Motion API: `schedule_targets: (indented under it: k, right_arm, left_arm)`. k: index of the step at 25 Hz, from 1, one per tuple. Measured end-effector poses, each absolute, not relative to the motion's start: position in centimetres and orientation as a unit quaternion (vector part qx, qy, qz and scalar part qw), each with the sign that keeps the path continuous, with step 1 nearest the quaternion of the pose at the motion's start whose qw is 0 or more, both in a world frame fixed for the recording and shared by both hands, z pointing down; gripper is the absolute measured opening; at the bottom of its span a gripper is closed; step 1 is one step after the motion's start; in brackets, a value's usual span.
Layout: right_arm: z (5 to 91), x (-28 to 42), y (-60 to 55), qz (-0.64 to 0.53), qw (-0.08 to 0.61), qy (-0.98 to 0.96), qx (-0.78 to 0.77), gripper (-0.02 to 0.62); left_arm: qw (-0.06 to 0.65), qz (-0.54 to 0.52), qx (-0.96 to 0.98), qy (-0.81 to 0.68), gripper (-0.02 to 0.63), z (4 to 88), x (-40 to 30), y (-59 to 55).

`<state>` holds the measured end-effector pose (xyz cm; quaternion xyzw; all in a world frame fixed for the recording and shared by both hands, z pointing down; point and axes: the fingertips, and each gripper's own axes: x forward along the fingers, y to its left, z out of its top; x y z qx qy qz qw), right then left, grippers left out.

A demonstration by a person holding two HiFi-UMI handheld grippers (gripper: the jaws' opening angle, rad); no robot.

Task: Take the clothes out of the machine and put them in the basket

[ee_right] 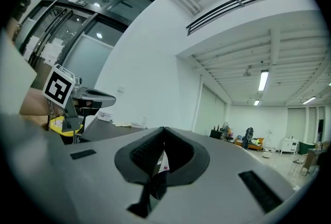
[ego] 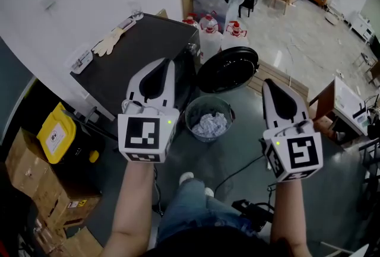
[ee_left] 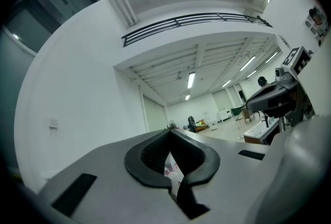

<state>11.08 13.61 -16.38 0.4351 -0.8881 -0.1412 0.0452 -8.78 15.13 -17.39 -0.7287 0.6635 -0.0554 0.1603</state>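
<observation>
The machine (ego: 142,51), at the upper centre-left of the head view, was topped with a dark, matt, smooth panel, and its round door (ego: 228,69) was finished in glossy black. The basket (ego: 190,114) below it was made of grey plastic and filled with pale, crumpled cloth (ego: 209,125). The floor (ego: 297,48) at the upper right was polished and reflective. Brown cardboard boxes (ego: 35,184) were stacked at the lower left, beside a glossy yellow plastic container (ego: 56,134). The left gripper (ego: 167,63) and right gripper (ego: 267,82) were cased in smooth white plastic and fitted with ribbed, matt black pads (ee_left: 152,155).
</observation>
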Motion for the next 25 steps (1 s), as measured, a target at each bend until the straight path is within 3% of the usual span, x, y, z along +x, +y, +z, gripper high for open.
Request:
schedule_targets:
  k: [25]
  right_arm:
    - [-17.1,11.2,13.8,-0.137,0.045,-0.871,0.470,0.003]
  left_arm:
    - [0.159,-0.049,-0.727,0.666,0.003,-17.9,-10.9,15.9]
